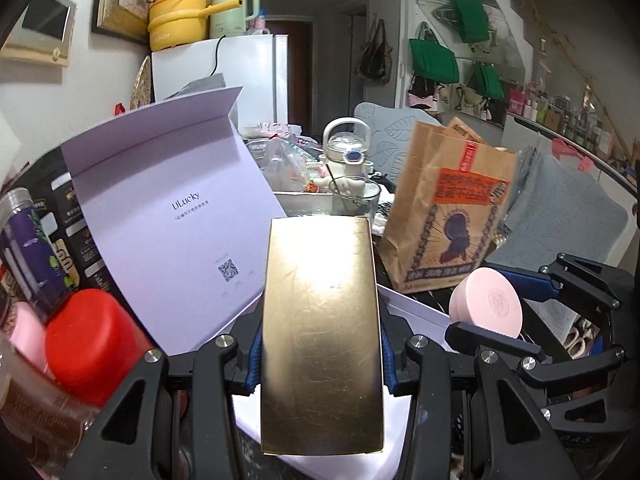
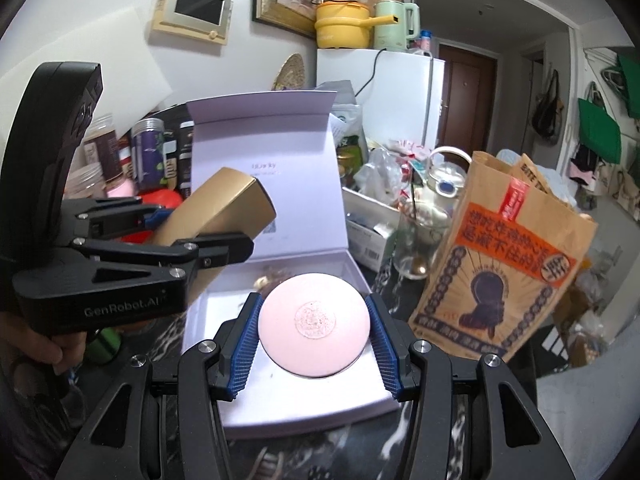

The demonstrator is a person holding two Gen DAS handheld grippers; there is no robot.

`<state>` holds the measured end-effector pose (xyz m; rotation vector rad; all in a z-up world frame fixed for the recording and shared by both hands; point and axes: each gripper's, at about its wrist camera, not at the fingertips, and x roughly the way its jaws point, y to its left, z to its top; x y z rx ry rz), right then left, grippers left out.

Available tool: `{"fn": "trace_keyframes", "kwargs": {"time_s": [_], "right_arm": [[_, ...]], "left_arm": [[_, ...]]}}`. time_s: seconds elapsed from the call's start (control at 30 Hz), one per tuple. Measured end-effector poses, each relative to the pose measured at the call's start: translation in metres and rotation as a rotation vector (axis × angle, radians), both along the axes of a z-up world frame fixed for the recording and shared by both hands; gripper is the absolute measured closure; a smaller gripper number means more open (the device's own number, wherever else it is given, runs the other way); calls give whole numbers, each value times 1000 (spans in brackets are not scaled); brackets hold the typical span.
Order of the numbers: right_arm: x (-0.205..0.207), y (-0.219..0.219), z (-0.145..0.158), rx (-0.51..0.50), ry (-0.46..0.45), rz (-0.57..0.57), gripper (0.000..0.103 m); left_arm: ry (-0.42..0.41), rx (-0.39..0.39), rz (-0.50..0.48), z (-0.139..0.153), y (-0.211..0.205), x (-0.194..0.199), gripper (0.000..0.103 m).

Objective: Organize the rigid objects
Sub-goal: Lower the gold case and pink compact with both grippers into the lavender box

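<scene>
Above the open white box (image 2: 304, 392), the left gripper (image 1: 320, 356) clamps a gold box (image 1: 320, 332), the right gripper (image 2: 314, 336) a pink compact (image 2: 314, 320).

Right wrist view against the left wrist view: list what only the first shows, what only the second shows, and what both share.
Only the right wrist view: the open box's tray lying under the pink compact, the wall panel, and a hand holding the left gripper.
Only the left wrist view: the gold box's broad top face and green bags on the wall.
Both: the gold box shut in the left gripper, the pink compact in the right gripper, the lilac lid, the paper bag.
</scene>
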<state>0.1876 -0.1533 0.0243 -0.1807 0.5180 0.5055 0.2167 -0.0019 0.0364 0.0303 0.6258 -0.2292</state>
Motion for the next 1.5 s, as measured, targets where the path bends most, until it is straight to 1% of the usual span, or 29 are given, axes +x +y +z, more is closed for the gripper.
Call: {"fn": "trace_keyframes", "kwargs": {"time_s": [0.1, 0.3, 0.5, 0.77, 1.0, 1.3, 1.5], "right_arm": [[15, 4, -3, 5, 1, 3, 52], [41, 11, -15, 12, 1, 16, 52], [60, 16, -39, -16, 86, 20, 52], [68, 16, -59, -62, 139, 13, 52], [68, 11, -73, -75, 202, -13, 52], [64, 12, -86, -113, 243, -27, 52], [67, 15, -92, -131, 261, -37, 52]], "left_arm": [[17, -12, 25, -9, 5, 15, 59], [77, 42, 46, -33, 8, 33, 59], [148, 66, 45, -58, 6, 46, 59], [237, 100, 16, -87, -11, 55, 59], [290, 118, 12, -100, -16, 52, 59], [368, 138, -13, -120, -19, 41, 59], [406, 165, -7, -132, -22, 46, 59]]}}
